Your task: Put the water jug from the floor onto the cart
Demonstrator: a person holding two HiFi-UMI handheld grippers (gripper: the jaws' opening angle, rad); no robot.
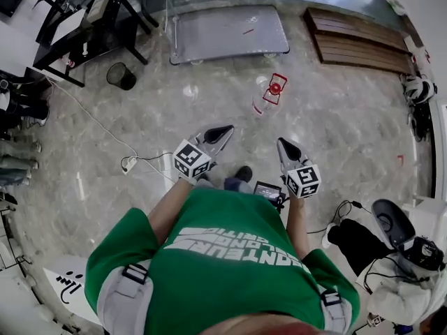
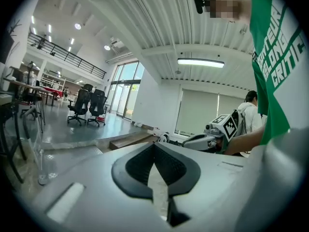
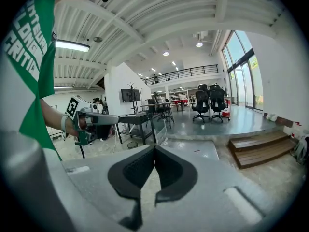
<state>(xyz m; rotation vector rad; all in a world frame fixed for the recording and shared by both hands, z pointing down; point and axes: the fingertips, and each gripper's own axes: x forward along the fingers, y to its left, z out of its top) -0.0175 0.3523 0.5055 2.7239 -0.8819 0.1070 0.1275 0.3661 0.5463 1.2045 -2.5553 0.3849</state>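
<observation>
The water jug [image 1: 267, 93] is clear with a red cap and handle. It lies on the stone floor just ahead of me, between the grippers and the cart. The cart [image 1: 227, 32] is a flat grey platform cart farther ahead; the right gripper view shows it [image 3: 193, 148] low beyond the jaws. My left gripper [image 1: 228, 128] [image 2: 154, 145] is shut with nothing in it, a short way back from the jug and to its left. My right gripper [image 1: 281, 142] [image 3: 155, 148] is also shut and empty, just behind the jug. Each gripper view shows the other gripper alongside.
A black waste bin [image 1: 121, 75] and a black desk [image 1: 77, 26] stand at the left. Wooden steps [image 1: 356, 40] lie at the far right. A power strip with its cable [image 1: 129, 163] is on the floor to my left, and bags [image 1: 363, 243] lie to my right.
</observation>
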